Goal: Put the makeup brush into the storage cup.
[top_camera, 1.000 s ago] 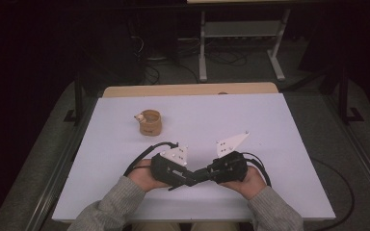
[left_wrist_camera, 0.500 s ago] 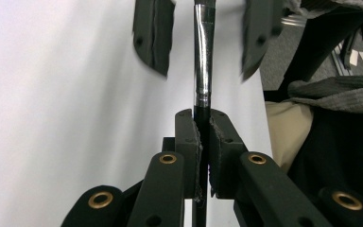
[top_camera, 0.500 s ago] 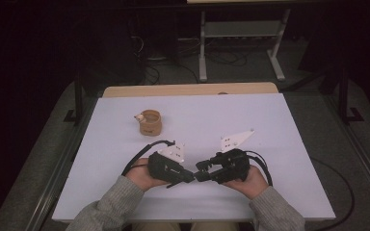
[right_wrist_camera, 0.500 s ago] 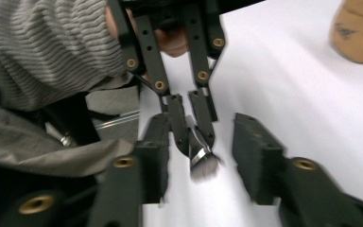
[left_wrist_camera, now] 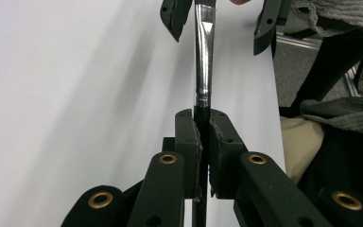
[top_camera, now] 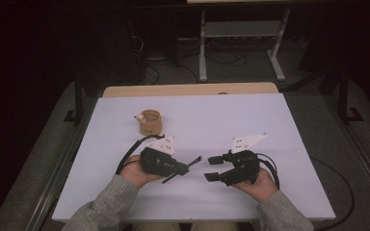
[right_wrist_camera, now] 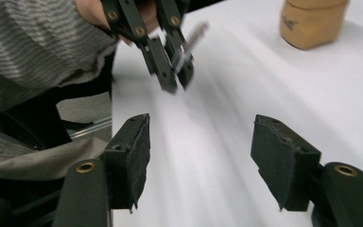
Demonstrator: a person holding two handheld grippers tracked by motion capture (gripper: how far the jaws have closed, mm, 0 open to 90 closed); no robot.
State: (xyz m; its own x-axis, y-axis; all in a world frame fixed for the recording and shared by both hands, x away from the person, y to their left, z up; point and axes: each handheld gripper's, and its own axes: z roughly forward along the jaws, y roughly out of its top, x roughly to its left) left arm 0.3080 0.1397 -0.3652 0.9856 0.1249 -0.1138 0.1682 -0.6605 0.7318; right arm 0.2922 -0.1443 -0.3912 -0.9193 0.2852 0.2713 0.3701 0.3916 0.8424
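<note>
Near the table's (top_camera: pixel 289 125) front edge, our left gripper (left_wrist_camera: pixel 203 137) clamps the paintbrush (left_wrist_camera: pixel 203 61) by its handle, bristles pointing right; our right gripper (right_wrist_camera: pixel 198 158) has just been opening, nothing between its jaws, leaving the brush to the left.

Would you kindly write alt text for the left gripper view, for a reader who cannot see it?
The left gripper is shut on a thin paintbrush whose flat bristle end points away over the white table. Beyond the tip, the right gripper has its jaws open on either side of the bristles, not touching them.
</note>
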